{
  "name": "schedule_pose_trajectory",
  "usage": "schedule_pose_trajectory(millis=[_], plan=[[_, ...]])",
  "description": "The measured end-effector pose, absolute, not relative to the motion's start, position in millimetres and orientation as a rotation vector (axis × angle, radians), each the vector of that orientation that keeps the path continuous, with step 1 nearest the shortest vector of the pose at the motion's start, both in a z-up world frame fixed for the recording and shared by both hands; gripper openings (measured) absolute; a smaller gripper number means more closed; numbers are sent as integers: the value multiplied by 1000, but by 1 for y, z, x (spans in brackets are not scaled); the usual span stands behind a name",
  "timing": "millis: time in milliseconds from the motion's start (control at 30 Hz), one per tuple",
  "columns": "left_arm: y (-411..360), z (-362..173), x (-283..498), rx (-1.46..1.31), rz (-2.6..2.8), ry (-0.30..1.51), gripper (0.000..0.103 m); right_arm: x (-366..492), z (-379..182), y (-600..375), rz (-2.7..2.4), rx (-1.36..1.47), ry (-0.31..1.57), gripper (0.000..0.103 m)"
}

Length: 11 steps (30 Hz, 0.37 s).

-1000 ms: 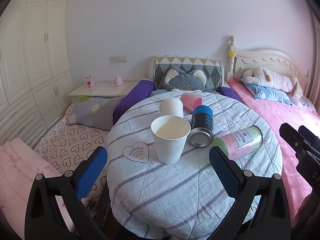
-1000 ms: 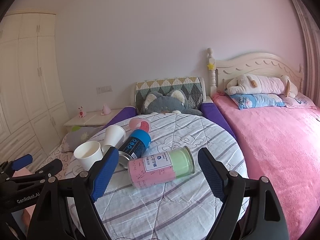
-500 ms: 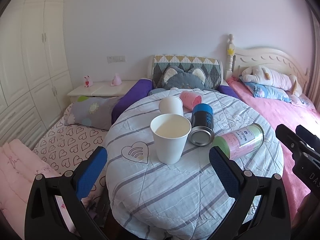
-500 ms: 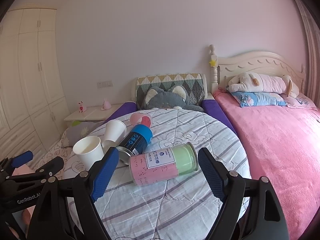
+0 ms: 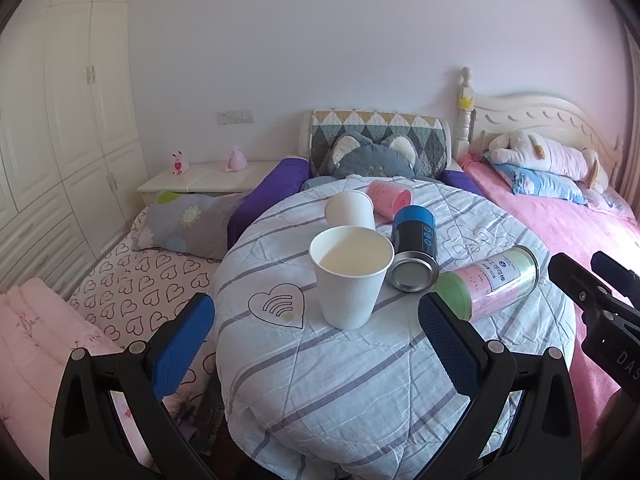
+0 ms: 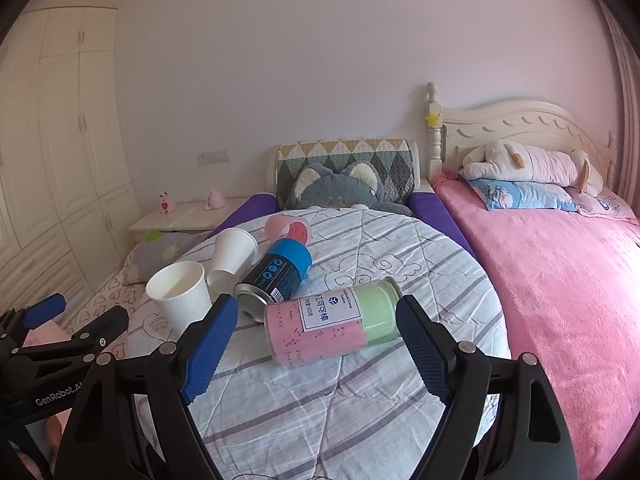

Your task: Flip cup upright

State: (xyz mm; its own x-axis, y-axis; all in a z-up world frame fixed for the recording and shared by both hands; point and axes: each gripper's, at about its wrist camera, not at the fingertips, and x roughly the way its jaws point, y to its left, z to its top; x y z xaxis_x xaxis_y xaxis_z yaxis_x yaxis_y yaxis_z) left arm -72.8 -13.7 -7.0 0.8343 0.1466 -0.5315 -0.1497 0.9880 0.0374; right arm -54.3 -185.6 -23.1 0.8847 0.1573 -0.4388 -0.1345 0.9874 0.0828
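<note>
A white paper cup stands upright on the round table. A second white paper cup lies on its side behind it. A pink cup lies on its side at the far edge. My left gripper is open and empty, just short of the upright cup. My right gripper is open and empty, its fingers either side of a pink-and-green can lying on its side.
A blue-and-black can lies on its side between the cups and the pink-and-green can. The table has a striped quilted cover. A pink bed is at the right, a mattress with hearts at the left.
Both grippers have drifted slightly; the view shifts a little down and the table objects sit marginally closer. Nothing on the table has moved.
</note>
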Motion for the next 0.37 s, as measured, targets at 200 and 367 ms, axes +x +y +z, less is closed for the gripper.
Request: schedule_pose_trajectory(millis=[200, 367], plan=[[-10, -11, -68, -15, 158, 576, 103, -50, -25, -180, 162, 40, 471, 83], [-1, -20, -58, -28, 153, 623, 103, -44, -27, -174, 173, 26, 485, 83]])
